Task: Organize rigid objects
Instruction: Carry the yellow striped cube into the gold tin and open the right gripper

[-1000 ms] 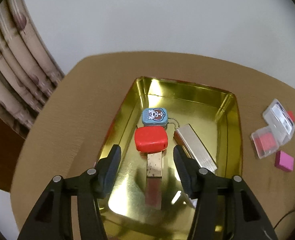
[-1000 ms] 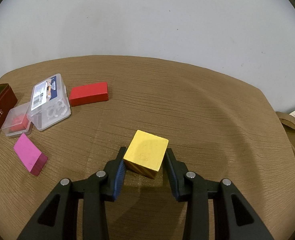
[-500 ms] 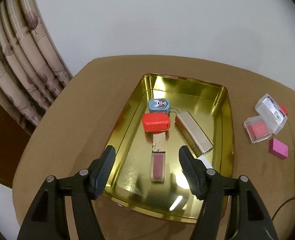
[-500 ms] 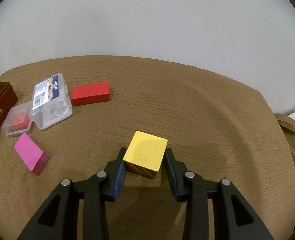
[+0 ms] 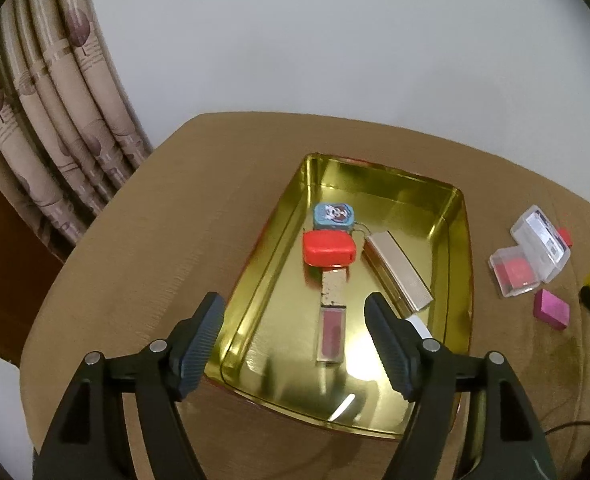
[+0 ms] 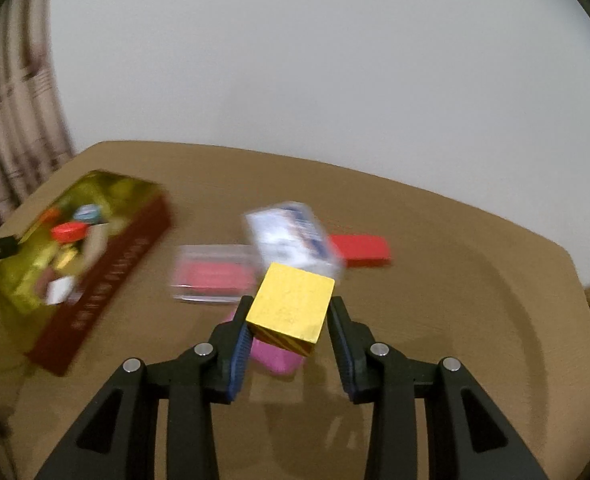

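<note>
1. Left wrist view: your table (image 5: 143,240) is covered in tan ribbed cloth, with a plain pale wall behind it and a patterned curtain (image 5: 43,92) hanging at the left.
2. A gold tin (image 5: 461,248) sits on the cloth ahead of you. Inside lie a blue mini tin (image 5: 334,216), a red case (image 5: 328,248) just in front of it, a gold bar (image 5: 399,274) to the right, and a lip gloss tube (image 5: 331,320) pointing toward you.
3. Your left gripper (image 5: 295,344) hangs above the tin's near end, jaws spread wide with nothing between them.
4. To the right of the tin, on the cloth, are an open clear box (image 5: 529,256) with red contents and a pink block (image 5: 551,311).
5. Right wrist view: this picture is blurred by motion. The same cloth and wall show, with the curtain at the left edge.
6. Your right gripper (image 6: 289,336) is clamped on the yellow cube (image 6: 291,304), which is held clear of the cloth.
7. Below the cube lies the pink block (image 6: 275,356); beyond it are the clear box (image 6: 291,236) and a red block (image 6: 361,248). The gold tin (image 6: 107,272) lies to the left, well apart.
</note>
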A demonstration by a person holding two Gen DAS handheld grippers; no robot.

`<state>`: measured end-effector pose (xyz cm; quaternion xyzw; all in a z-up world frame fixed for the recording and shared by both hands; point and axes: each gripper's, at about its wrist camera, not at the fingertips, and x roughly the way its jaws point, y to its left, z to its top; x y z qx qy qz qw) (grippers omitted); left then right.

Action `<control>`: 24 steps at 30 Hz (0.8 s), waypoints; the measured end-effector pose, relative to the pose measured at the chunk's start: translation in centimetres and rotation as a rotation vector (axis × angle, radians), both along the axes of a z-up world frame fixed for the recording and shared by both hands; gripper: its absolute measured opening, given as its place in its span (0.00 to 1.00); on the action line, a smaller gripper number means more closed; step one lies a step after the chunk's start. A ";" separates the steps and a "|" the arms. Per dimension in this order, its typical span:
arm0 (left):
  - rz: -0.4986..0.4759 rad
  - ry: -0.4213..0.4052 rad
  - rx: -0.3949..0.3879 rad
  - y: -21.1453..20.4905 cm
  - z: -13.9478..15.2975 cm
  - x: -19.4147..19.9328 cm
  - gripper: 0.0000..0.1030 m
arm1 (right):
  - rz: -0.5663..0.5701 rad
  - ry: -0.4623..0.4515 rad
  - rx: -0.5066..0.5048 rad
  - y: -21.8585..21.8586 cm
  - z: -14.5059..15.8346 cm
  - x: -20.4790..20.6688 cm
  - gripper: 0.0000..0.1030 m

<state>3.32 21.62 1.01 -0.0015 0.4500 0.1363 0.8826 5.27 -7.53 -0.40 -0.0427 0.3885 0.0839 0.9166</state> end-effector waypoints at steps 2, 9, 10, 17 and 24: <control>0.003 -0.004 -0.006 0.3 0.2 0.0 0.70 | 0.053 0.008 0.019 2.1 0.5 -0.4 0.36; 0.027 -0.007 -0.027 1.5 0.6 0.1 0.71 | 0.229 -0.015 0.010 10.0 2.2 -2.2 0.36; 0.035 -0.011 -0.034 1.8 0.7 0.1 0.71 | 0.244 -0.011 0.014 10.7 2.3 -2.1 0.36; 0.124 -0.026 -0.069 4.9 1.4 -0.1 0.71 | 0.339 -0.004 0.014 16.1 2.6 -2.7 0.36; 0.161 -0.025 -0.063 6.4 1.6 -0.2 0.72 | 0.408 0.045 0.029 20.3 1.1 -2.3 0.36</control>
